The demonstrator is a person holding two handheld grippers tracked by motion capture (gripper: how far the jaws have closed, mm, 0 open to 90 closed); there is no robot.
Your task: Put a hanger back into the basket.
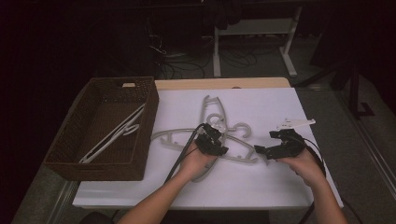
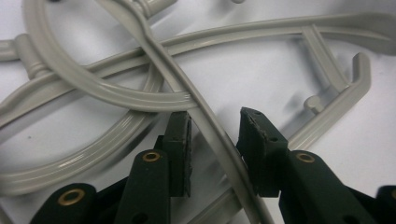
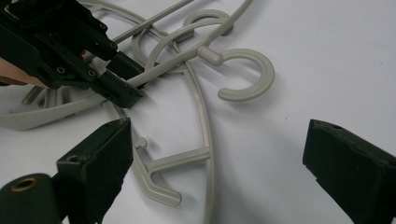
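From above, two grey plastic coat hangers [image 1: 219,135] lie crossed on the white table cover [image 1: 261,186], to the right of a dark woven basket [image 1: 144,135] that already holds a white hanger [image 1: 114,135], so these two probably go there next. Your left gripper [image 1: 219,145] sits over the crossing; your right gripper [image 1: 267,142] waits to its right. Looking along your left gripper, the jaws straddle one hanger's thin arm [image 2: 205,126], the pads [image 2: 180,149] not yet pressing. Looking along your right gripper [image 3: 217,154], the jaws stand wide apart, holding nothing, ready to help untangle.
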